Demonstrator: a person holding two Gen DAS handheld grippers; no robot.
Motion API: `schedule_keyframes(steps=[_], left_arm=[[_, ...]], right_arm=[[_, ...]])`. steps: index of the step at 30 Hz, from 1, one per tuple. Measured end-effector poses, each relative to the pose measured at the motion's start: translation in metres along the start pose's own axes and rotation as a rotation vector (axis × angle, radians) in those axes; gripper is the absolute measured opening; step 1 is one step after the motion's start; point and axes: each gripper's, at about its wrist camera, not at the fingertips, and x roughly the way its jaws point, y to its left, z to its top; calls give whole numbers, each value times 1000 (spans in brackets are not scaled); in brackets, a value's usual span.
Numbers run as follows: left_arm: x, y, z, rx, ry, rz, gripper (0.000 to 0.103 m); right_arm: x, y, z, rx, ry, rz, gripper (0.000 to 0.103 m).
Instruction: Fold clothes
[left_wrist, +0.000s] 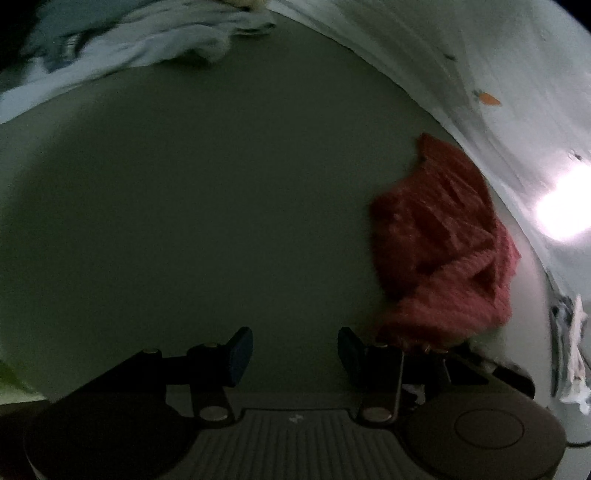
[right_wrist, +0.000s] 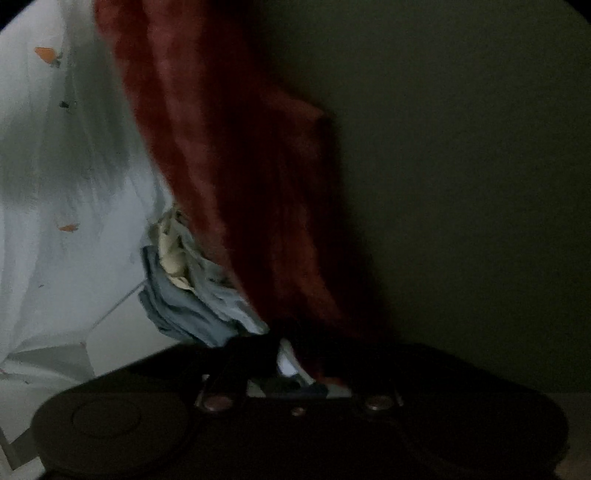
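A red knitted garment (left_wrist: 447, 243) hangs bunched at the right of the left wrist view, in front of a dull green surface (left_wrist: 221, 206). My left gripper (left_wrist: 295, 354) is open and empty, its right finger close beside the garment's lower edge. In the right wrist view the same red garment (right_wrist: 236, 177) hangs down in a long drape into my right gripper (right_wrist: 295, 343), which is shut on its lower end. The right fingertips are dark and mostly hidden by the cloth.
A white sheet with small orange prints (left_wrist: 491, 74) lies along the right; it also shows in the right wrist view (right_wrist: 55, 184). A pale blue crumpled cloth (left_wrist: 122, 48) lies at the upper left. A heap of blue and cream clothes (right_wrist: 184, 288) sits near the right gripper.
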Motion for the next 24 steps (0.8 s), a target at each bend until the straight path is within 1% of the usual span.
schedule_keyframes(steps=[3,6,8,11,14,18,20,21,22,23,24], left_arm=[[10,-14,2,28,26,-45,57],[17,-26,8,40,33,-69,57],[21,-31,14,23,27,-84,57],[27,-43,27,0,9,-102,57],[42,-59,44,13,-12,-88,57],[69,-82,70,48,-24,-58,55],[83,-91,83,72,-24,-46,46],[90,-97,87,90,-20,-34,33],[97,-103,91,110,-14,-19,30],[103,-108,95,131,-8,-4,29],[111,-114,98,153,-1,23,23]], right_arm=[[-17,15,4,-42,-32,26,44],[-43,23,12,-51,-87,62,46],[-67,27,21,-58,-142,77,47],[-103,33,37,-74,-248,65,48],[-127,39,53,-70,-351,42,47],[-157,51,80,-69,-453,13,47],[-159,66,94,-88,-495,-8,47],[-163,69,104,-94,-513,-23,47],[-165,74,113,-98,-532,-43,47],[-167,80,122,-101,-551,-62,47],[-164,88,130,-119,-567,-74,47]])
